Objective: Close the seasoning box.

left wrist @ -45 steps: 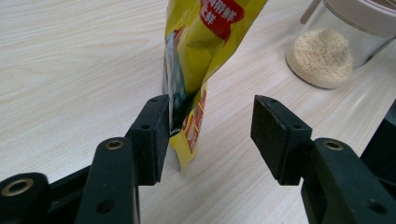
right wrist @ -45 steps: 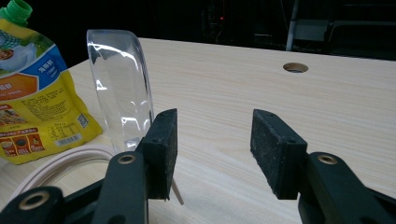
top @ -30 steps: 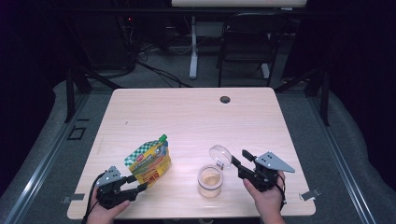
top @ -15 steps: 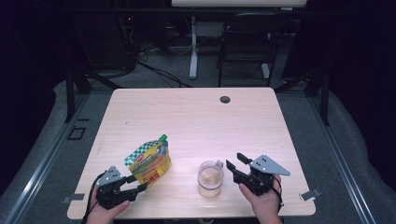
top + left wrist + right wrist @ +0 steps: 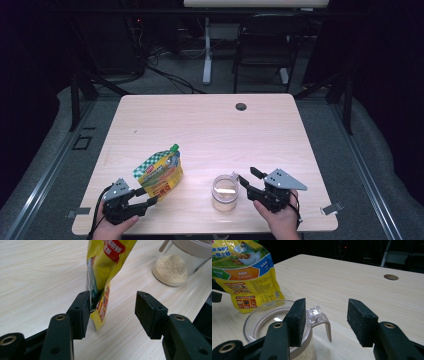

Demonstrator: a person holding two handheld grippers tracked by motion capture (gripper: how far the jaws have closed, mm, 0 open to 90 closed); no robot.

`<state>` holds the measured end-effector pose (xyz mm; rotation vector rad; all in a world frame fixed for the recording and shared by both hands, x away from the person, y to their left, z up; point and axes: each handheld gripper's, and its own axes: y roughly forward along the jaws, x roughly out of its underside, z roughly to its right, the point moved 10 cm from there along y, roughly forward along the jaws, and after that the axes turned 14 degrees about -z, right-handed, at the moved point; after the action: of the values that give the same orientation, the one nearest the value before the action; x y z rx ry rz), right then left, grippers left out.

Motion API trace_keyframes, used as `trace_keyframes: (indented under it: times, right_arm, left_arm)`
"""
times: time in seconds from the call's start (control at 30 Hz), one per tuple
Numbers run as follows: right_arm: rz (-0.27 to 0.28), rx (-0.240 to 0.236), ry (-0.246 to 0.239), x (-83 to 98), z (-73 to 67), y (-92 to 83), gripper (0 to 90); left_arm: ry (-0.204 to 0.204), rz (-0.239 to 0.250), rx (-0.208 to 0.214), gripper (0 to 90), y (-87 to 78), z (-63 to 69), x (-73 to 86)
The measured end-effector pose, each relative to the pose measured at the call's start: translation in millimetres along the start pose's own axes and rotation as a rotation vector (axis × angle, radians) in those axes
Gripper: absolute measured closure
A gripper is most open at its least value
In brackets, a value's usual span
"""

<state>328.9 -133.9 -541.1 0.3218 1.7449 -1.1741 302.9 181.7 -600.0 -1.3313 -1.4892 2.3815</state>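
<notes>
High view: both released grippers, left gripper [image 5: 150, 196] and right gripper [image 5: 248, 176], work near the table's [image 5: 210, 125] front edge.

Pouch [image 5: 105, 277] top beyond frame edge

The place looks like a lab or recording studio. A bare light-wood table [image 5: 210, 130] with a cable hole [image 5: 241, 106] at twelve o'clock stands on grey carpet, ringed by dark curtains. Cables [image 5: 165, 75], a desk leg [image 5: 207, 50] and a black chair [image 5: 262, 50] sit beyond it.
</notes>
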Motion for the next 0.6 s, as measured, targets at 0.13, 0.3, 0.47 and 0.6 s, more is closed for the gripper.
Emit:
trace_keyframes:
  times: [0.13, 0.3, 0.47, 0.6]
  right_arm:
    - [-0.002, 0.000, 0.002, 0.4, 1.0, -1.6, 49.0]
    - [0.004, 0.007, 0.007, 0.5, 5.6, -4.2, 48.9]
    - [0.007, 0.015, 0.013, 0.4, 9.2, -7.0, 48.6]
    - [0.015, 0.018, 0.022, -0.5, 11.8, -9.5, 48.3]
  left_arm:
    - [0.001, -0.001, -0.003, 46.5, -2.5, 0.2, 1.0]
    - [-0.001, 0.005, -0.006, 46.4, -5.2, 0.4, 1.3]
    - [-0.015, 0.016, -0.005, 45.8, -7.5, 0.7, 1.2]
    - [-0.010, 0.014, -0.012, 45.1, -8.4, 0.0, 1.4]
